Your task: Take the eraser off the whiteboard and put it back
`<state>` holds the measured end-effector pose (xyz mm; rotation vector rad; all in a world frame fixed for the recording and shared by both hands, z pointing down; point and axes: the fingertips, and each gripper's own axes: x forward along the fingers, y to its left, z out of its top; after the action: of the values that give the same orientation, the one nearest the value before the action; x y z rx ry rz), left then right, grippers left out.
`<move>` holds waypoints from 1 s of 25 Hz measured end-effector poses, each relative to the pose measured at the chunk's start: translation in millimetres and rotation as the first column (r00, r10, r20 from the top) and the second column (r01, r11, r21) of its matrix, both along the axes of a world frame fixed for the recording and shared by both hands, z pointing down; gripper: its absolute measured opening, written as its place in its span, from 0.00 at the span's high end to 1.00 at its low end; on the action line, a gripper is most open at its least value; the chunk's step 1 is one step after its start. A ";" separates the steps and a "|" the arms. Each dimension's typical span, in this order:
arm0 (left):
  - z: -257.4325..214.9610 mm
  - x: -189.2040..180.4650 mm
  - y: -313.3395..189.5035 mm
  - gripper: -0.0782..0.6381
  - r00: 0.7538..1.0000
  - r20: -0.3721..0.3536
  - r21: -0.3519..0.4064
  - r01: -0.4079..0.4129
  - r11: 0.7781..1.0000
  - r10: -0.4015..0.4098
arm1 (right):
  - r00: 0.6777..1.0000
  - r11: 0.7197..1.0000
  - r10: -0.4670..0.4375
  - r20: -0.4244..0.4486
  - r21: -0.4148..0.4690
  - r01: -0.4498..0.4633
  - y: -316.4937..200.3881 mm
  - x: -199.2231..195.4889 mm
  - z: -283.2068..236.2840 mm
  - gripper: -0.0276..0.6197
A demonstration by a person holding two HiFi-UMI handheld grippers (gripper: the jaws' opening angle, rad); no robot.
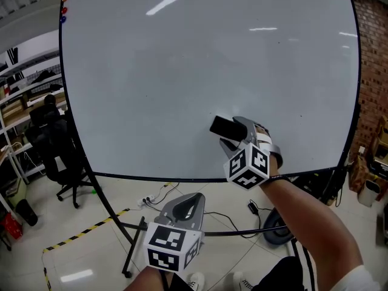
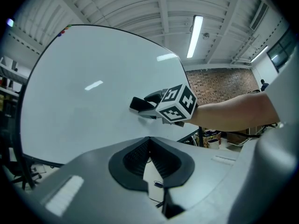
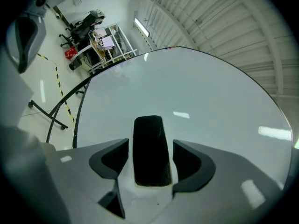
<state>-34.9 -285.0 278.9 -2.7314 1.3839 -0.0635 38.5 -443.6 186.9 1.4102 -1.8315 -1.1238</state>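
Nearest, low in the head view, the left tool (image 2: 149,141) is held level with its jaws pressed together and nothing between them. Farther off and to the right, the right tool (image 3: 150,143) reaches level to the whiteboard (image 1: 182,71). Its jaws are spread, and the black eraser (image 1: 225,128) stands between them with a thin gap on each side. The eraser sits against the board's lower right part, near the bottom edge. Behind the board's right edge is a brick wall (image 1: 373,71).
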 end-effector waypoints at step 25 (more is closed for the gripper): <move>-6.6 14.7 -3.5 0.87 1.000 -0.004 0.009 -0.001 1.000 0.001 | 0.774 0.895 -0.089 0.627 -0.291 0.339 85.6 41.9 30.4 0.95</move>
<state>-20.3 -288.6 272.3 -2.7262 1.3809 -0.0514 80.4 -358.0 217.2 1.4249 -2.5517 -0.3475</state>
